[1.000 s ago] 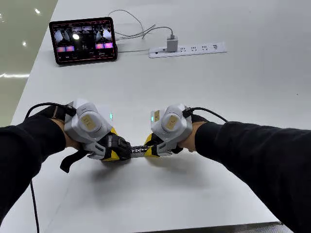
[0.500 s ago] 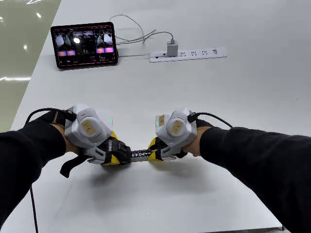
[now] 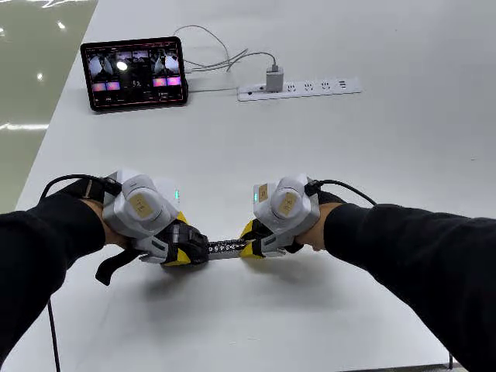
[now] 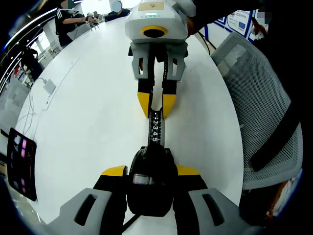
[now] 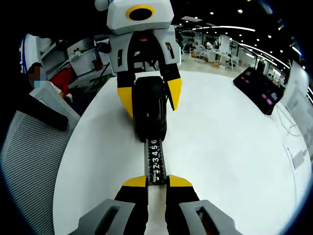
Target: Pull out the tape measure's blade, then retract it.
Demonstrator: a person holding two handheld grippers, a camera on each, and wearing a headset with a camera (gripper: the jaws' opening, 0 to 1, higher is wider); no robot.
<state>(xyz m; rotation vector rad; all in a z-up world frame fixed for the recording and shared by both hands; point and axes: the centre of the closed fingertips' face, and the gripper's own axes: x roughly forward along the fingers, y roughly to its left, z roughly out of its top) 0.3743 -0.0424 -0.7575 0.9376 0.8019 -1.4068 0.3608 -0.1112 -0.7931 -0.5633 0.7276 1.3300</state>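
The black tape measure case (image 3: 190, 243) rests low over the white table, and my left gripper (image 3: 183, 246) is shut on it. In the left gripper view the case (image 4: 151, 181) sits between the yellow-tipped jaws of that gripper (image 4: 151, 171). A short length of the black blade (image 3: 225, 247) with white numbers runs right from the case. My right gripper (image 3: 249, 249) is shut on the blade's end. The right gripper view has the blade (image 5: 155, 159) leading from my right gripper (image 5: 156, 181) up to the case (image 5: 150, 110).
A lit tablet (image 3: 133, 73) stands at the far left of the table. To its right lies a white power strip (image 3: 310, 83) with a charger (image 3: 274, 77) and cables. The table's left edge (image 3: 46, 116) borders a shiny floor. A mesh chair (image 4: 264, 112) stands beside the table.
My right gripper has moved a little to the right, away from the case, and a bit more blade shows between the grippers. The left gripper has held still.
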